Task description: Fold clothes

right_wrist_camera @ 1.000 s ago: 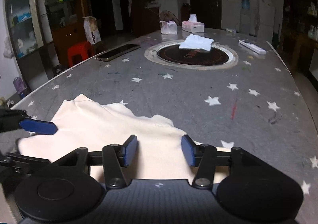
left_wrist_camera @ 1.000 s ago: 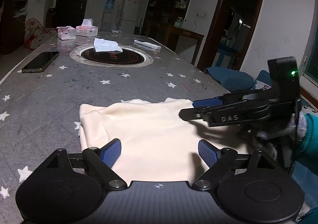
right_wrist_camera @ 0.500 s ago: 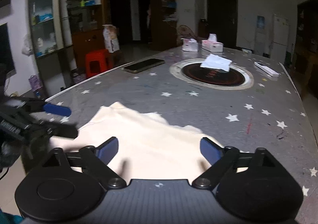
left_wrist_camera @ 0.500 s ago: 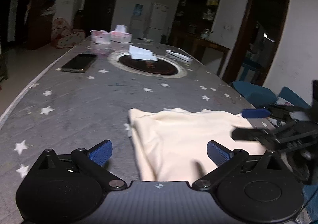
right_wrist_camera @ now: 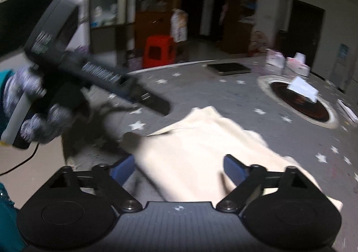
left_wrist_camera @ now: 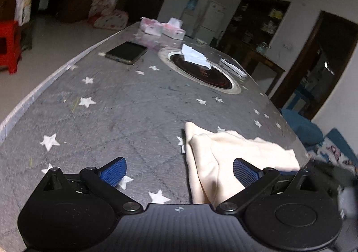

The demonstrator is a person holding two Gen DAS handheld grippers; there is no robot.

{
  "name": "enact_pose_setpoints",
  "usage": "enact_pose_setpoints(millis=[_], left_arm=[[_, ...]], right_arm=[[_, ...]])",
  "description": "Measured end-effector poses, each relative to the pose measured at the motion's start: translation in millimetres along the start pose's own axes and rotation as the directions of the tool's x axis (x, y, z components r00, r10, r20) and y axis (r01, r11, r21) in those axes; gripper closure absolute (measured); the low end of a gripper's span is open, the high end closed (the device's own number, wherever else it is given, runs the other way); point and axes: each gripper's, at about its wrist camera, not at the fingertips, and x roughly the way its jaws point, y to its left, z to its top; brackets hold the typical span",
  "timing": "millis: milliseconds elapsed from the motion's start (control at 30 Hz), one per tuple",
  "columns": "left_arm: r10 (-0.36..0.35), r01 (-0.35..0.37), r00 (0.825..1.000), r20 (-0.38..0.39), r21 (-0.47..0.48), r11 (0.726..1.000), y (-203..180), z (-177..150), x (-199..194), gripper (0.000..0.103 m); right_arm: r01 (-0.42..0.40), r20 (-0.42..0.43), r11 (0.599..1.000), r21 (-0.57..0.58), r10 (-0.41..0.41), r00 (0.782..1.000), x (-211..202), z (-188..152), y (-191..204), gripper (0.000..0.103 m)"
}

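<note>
A cream folded garment point(left_wrist_camera: 226, 158) lies on the grey star-patterned table point(left_wrist_camera: 116, 113) near its front edge; it also shows in the right wrist view point(right_wrist_camera: 201, 151). My left gripper point(left_wrist_camera: 179, 171) is open and empty, raised above the table, with the garment's left edge between its fingers in view. My right gripper point(right_wrist_camera: 179, 167) is open and empty, hovering over the garment's near part. The left gripper body shows blurred at the left of the right wrist view, held in a gloved hand point(right_wrist_camera: 33, 113).
A phone point(left_wrist_camera: 126, 52), two tissue boxes point(left_wrist_camera: 162, 28), a white cloth point(left_wrist_camera: 195, 57) on a round inset hob point(left_wrist_camera: 201, 72) and a white remote point(left_wrist_camera: 233, 67) lie farther back. A red stool point(right_wrist_camera: 160, 50) stands off the table's left edge.
Both grippers opened wider, let go of the garment and pulled back and up. The left gripper swung left. The garment now lies folded on the table.
</note>
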Motion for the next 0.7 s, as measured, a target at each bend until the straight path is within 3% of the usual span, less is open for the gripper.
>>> enact_pose_setpoints(millis=[267,400,533,700], left_arm=[[-0.073,0.07,0.997,-0.036,-0.077,0.995,0,4,5,0.01],[-0.116,0.105,0.991,-0.068,-0.141,0.984,1,4,11,0.011],[-0.137,0.116,0.987,-0.088,-0.211,0.971,4,4,14,0.011],[-0.193,0.147,0.975,-0.108,-0.334,0.931,11,8,20,0.009]], right_arm=[[-0.03,-0.045,0.974,-0.225,0.02,0.999,21,6,41,0.054],[-0.009,-0.043,0.961,-0.276,-0.002,0.999,24,6,48,0.076],[-0.011,-0.009,0.978,-0.206,0.01,1.0,14,9,38,0.085],[-0.008,0.052,0.995,-0.095,0.013,0.999,-6,14,20,0.087]])
